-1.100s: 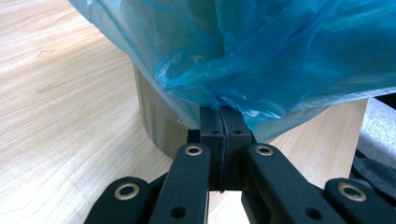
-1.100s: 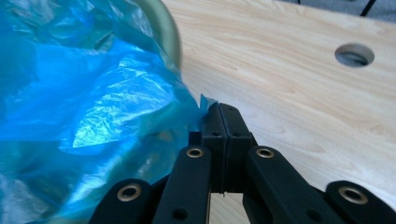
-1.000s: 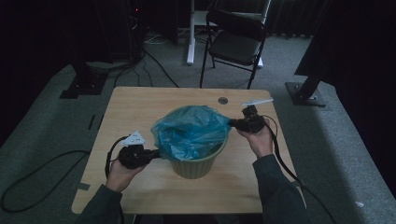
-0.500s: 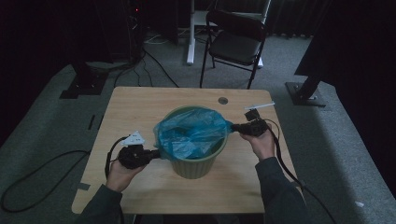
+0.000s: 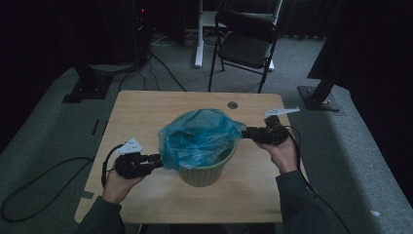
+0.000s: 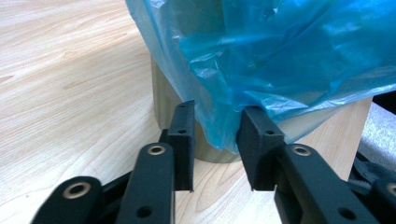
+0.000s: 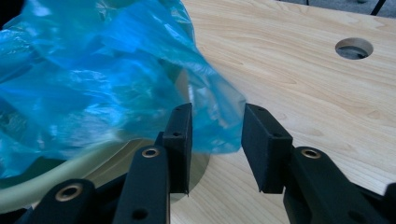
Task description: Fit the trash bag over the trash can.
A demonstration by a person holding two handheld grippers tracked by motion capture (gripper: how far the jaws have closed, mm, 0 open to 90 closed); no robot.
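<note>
**Inspector:** At inspection the blue bag [image 5: 198,139] sat in the green bin [image 5: 204,170] at the middle of the desk [image 5: 141,112], its rim bunched above the bin's lip. Your left tool [image 6: 215,140] stood with jaws parted, the bag's hem hanging between them, nothing clamped. Your right tool [image 7: 215,140] was likewise apart, a flap of film between the jaws, ungripped.

**Operator:** So how should I have taken the step?

**Inspector:** In my judgement, you needed both tools closed on the hem, a doubled fold rather than a single layer, then drawn outward and down over the lip evenly. Uneven pulling risked tipping the bin or tearing the film.
</note>
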